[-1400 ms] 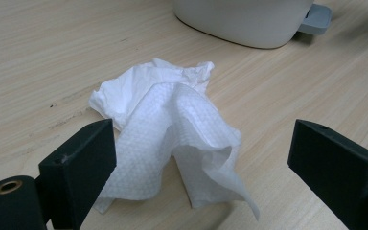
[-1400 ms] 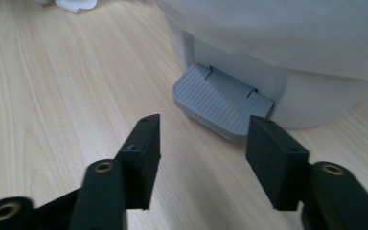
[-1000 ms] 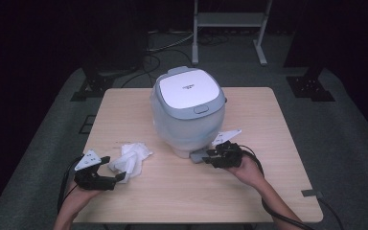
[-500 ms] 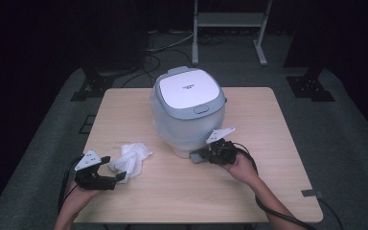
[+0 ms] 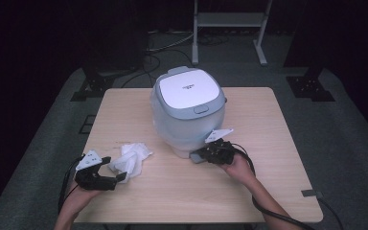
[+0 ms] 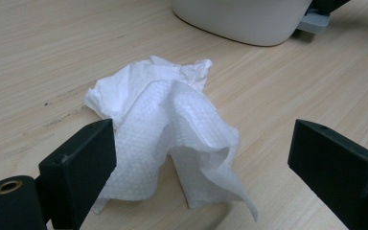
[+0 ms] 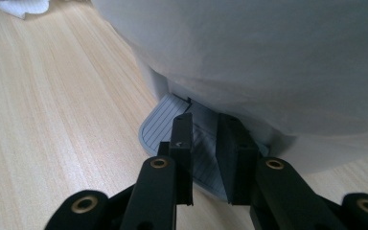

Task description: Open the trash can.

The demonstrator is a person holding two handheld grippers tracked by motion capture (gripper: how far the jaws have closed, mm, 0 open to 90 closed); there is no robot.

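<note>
Pinching the grey tray (image 7: 165, 122) under the cooker (image 5: 188, 108), the right claw (image 7: 205, 127) has been closing.

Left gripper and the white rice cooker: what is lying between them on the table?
A crumpled white paper towel lies there, before the left gripper; beyond it bare wood reaches the rice cooker, as the left gripper view shows.

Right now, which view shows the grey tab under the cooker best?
The right gripper view: the ribbed tab lies close up, between the fingers. The high view shows it small; the left gripper view catches a corner.
</note>
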